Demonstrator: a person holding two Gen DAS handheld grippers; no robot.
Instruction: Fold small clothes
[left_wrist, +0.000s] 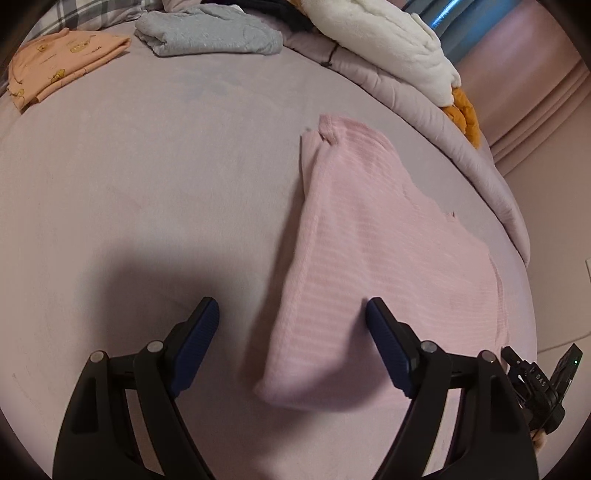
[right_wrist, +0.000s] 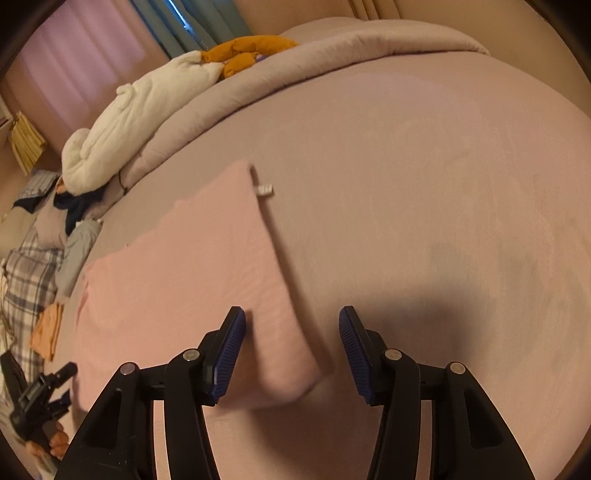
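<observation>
Lying flat, one pink garment (left_wrist: 373, 240), two open claws (left_wrist: 291, 314) (right_wrist: 291, 325), two folded clothes (left_wrist: 70, 61) (left_wrist: 207, 31)

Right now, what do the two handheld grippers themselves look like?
Both match: the left gripper and right gripper have glossy black forked arms with round silver pivot pins, each finger faced with a ribbed dark-blue pad. A black side module with a small green light shows beside one.

Pink garment (left_wrist: 369, 258) between open gripper (left_wrist: 291, 314) fingers
</observation>
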